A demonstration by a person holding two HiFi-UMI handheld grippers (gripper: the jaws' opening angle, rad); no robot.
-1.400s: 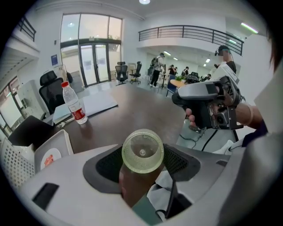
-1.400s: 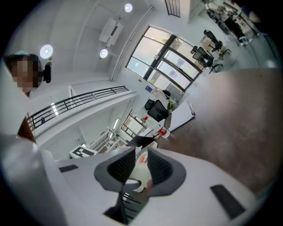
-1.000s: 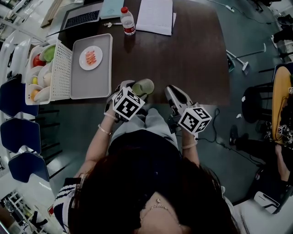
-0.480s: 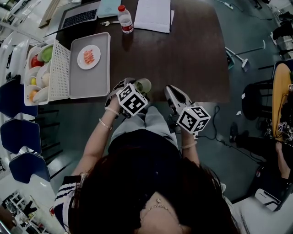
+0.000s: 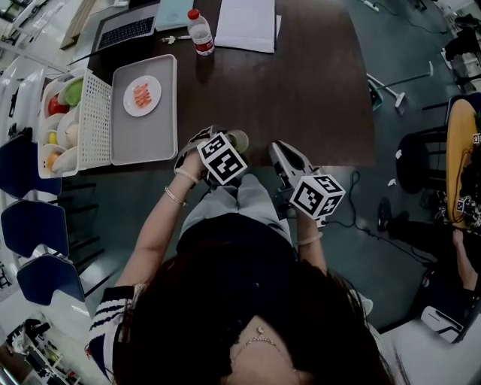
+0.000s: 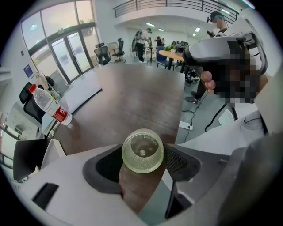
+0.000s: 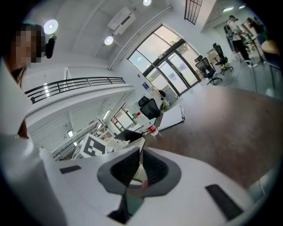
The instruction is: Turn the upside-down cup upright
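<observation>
A pale green translucent cup [image 6: 142,151] sits between my left gripper's [image 6: 142,164] two dark pads, which press on its sides. One round end faces the camera, and the dark table [image 6: 132,97] lies below it. In the head view the cup [image 5: 238,139] is at the table's near edge, just beyond the left gripper [image 5: 228,142], which points steeply down. My right gripper [image 5: 277,148] hovers a short way to the right at the same edge, pointing almost level. Its jaws [image 7: 139,170] are shut with nothing between them.
A grey tray [image 5: 154,128] with a small plate of food [image 5: 141,95] lies at the left, beside a white basket [image 5: 94,120] of fruit. A water bottle [image 5: 199,34], papers [image 5: 244,22] and a laptop [image 5: 128,30] are at the far end. Blue chairs [image 5: 30,225] stand left.
The left gripper has rolled and sunk a little. The cup, which lay sideways in it, now shows end-on. The right gripper has kept still.
</observation>
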